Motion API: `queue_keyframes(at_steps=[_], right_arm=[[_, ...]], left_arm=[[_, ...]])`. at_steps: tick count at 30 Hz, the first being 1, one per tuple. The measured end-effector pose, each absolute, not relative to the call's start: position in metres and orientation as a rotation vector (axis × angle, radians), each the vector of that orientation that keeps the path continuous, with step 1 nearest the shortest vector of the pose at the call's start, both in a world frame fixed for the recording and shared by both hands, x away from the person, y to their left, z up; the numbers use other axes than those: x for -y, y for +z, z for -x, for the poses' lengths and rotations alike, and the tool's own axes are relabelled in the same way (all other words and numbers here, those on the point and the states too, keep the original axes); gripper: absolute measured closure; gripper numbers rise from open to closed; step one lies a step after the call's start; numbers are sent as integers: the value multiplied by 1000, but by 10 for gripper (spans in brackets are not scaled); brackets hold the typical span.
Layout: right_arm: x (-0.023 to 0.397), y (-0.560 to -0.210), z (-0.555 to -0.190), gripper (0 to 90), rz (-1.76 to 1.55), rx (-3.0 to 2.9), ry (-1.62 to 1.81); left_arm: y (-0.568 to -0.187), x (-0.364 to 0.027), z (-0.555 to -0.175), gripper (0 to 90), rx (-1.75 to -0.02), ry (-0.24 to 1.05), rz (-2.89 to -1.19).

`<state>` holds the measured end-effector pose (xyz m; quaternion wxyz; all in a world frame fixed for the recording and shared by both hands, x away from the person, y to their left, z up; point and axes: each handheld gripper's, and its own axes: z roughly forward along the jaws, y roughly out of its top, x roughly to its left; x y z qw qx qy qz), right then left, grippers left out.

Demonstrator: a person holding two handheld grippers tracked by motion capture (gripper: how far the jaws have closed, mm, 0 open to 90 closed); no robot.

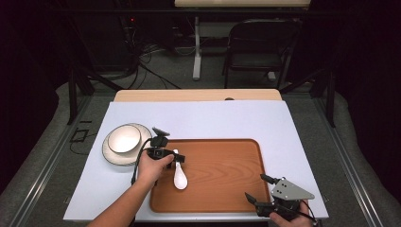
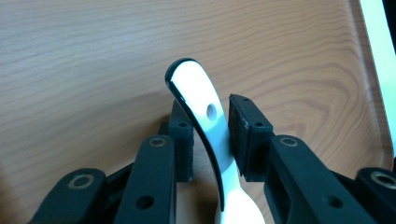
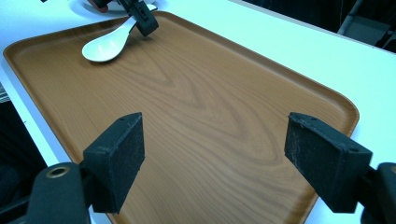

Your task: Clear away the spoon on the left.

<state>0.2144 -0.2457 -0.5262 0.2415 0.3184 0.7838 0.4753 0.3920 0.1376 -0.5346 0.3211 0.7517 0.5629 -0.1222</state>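
A white ceramic spoon [image 1: 180,178] lies with its bowl on the brown wooden tray [image 1: 222,165], near the tray's left edge. My left gripper [image 1: 176,158] is shut on the spoon's handle [image 2: 208,115], one pad on each side. In the right gripper view the spoon [image 3: 103,45] rests at the tray's far corner with the left gripper [image 3: 142,18] on its handle. At the tray's near right corner, my right gripper [image 1: 255,186] stands wide open. Nothing lies between its fingers [image 3: 116,158] except bare tray [image 3: 210,107].
A white bowl [image 1: 124,138] sits on a plate [image 1: 109,153] left of the tray, on the white tabletop [image 1: 198,118]. Beyond the table's far edge stand a black chair [image 1: 260,45] and cables on the floor.
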Motion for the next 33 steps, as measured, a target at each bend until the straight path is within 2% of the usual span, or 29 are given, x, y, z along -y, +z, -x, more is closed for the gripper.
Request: queue_keyframes(at_steps=[16, 24, 33], right_arm=[[246, -526, -214, 201, -873, -2144, 1303], [245, -526, -214, 201, -869, -2146, 1303], [245, -526, -215, 201, -869, -2148, 1302]], left_arm=[[-532, -137, -393, 534, -1498, -284, -2002], [-529, -138, -393, 407, -1498, -242, -2020], [-522, -140, -393, 394, -1493, -193, -2042]])
